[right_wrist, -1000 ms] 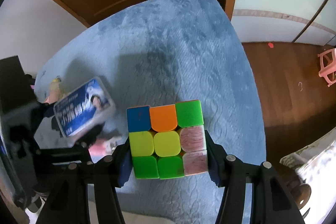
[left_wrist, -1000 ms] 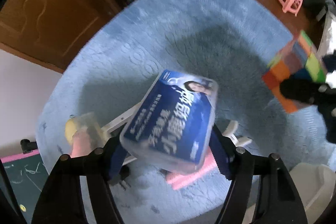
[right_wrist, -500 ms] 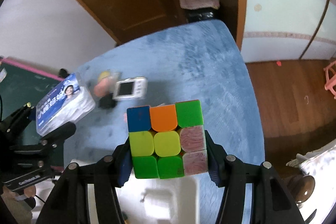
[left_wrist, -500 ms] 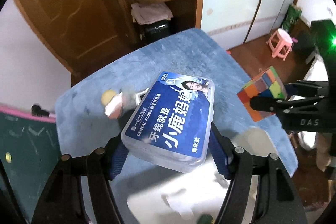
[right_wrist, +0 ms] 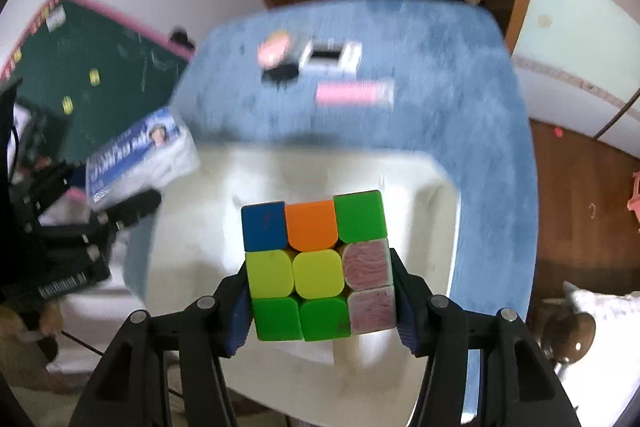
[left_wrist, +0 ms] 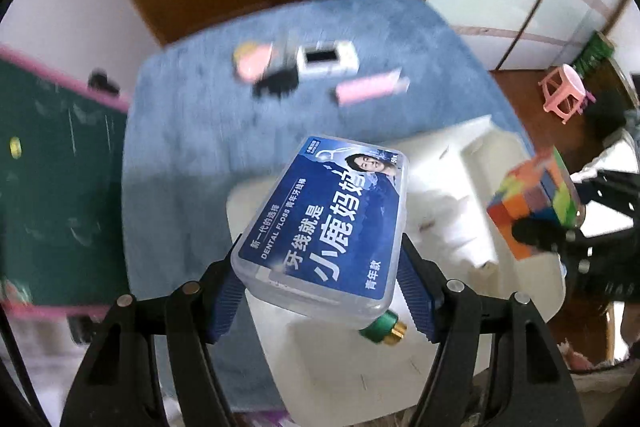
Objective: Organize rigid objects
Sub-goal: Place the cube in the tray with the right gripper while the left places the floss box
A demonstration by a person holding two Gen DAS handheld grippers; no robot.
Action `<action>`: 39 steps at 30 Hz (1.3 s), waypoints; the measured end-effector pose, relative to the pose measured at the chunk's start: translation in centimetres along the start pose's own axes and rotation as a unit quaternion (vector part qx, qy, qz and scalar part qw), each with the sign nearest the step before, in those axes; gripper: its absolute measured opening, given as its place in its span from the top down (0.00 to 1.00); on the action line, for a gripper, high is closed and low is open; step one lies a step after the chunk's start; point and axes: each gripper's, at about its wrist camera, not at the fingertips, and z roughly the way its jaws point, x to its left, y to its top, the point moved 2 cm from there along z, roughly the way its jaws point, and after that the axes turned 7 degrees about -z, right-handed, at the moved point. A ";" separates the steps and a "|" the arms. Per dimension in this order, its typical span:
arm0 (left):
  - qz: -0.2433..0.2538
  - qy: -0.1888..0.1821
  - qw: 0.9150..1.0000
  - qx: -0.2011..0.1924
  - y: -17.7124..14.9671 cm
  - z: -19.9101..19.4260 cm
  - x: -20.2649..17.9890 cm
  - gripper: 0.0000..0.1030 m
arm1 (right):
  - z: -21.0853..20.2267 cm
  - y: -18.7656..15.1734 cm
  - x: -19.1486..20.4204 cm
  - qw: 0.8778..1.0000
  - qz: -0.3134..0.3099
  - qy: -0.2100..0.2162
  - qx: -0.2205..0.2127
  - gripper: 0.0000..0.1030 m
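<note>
Left gripper: jaws pinching a clear plastic dental-floss box with a blue printed label, held in the air, tilted, above a white plastic bin. A green-and-brass cylindrical piece shows just under the box's near edge; what it is cannot be told.

Right gripper: jaws clamped on the sides of a multicoloured puzzle cube, also held over the white bin.

The bin sits on a blue textured cloth-covered table. At the table's far end, blurred: a small white rectangular device with a dark screen, a pink flat bar-shaped item, a pink-and-yellow rounded object, and a black lump beside it. A pink-framed green board stands left of the table; a pink plastic stool stands on the floor to the right.
</note>
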 end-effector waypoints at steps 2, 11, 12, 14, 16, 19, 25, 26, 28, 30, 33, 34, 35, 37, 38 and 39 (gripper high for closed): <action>-0.009 0.007 1.000 0.015 -1.4 1.2 0.2 0.30 | 1.4 -1.0 0.6 1.000 -0.011 -0.012 0.023 0.43; -0.022 0.008 0.997 0.076 -5.7 5.7 0.2 0.30 | 5.9 -4.3 2.6 0.993 -0.050 -0.001 0.107 0.43; -0.022 0.008 0.996 0.082 -5.9 6.2 0.3 0.30 | 6.1 -4.4 2.6 0.992 -0.052 -0.001 0.112 0.42; -0.025 0.004 0.995 0.100 -6.3 6.8 0.3 0.30 | 6.6 -4.9 3.0 0.990 -0.060 0.002 0.128 0.38; -0.032 0.005 0.994 0.106 -6.5 6.8 0.4 0.30 | 6.4 -4.8 3.3 0.990 -0.066 0.005 0.123 0.35; -0.040 0.006 0.993 0.109 -6.6 6.2 0.5 0.24 | 5.9 -4.8 3.5 0.991 -0.072 0.004 0.112 0.34; -0.042 0.009 0.995 0.089 -6.0 4.2 0.7 0.14 | 4.2 -4.2 3.3 0.994 -0.073 0.001 0.082 0.34; -0.044 0.007 0.996 0.083 -5.8 3.7 0.7 0.14 | 3.8 -4.2 3.5 0.994 -0.073 0.001 0.077 0.34; -0.046 0.005 0.996 0.071 -5.3 2.8 0.7 0.14 | 2.9 -4.1 3.5 0.995 -0.076 -0.003 0.061 0.34; -0.051 0.002 0.997 0.058 -4.8 1.9 0.9 0.14 | 2.2 -3.8 3.6 0.996 -0.078 -0.006 0.047 0.34; -0.061 -0.004 0.997 0.043 -3.9 0.6 1.0 0.14 | 1.2 -3.1 3.9 0.996 -0.078 -0.008 0.029 0.34; -0.064 -0.006 0.997 0.038 -3.6 0.2 1.1 0.14 | 0.8 -2.9 3.8 0.997 -0.077 -0.008 0.022 0.34; -0.066 -0.007 0.997 0.031 -3.3 -0.2 1.1 0.14 | 0.4 -2.8 3.7 0.997 -0.076 -0.008 0.016 0.34; -0.067 -0.007 0.998 0.021 -2.8 -0.9 1.1 0.14 | -0.2 -2.6 3.3 0.997 -0.072 -0.005 0.005 0.34; -0.067 -0.006 0.998 0.017 -2.5 -1.3 1.1 0.14 | -0.3 -2.4 3.3 0.998 -0.069 -0.004 0.001 0.34; -0.068 -0.007 0.998 0.012 -2.3 -1.7 1.1 0.14 | -0.6 -2.3 3.1 0.998 -0.064 -0.001 -0.003 0.34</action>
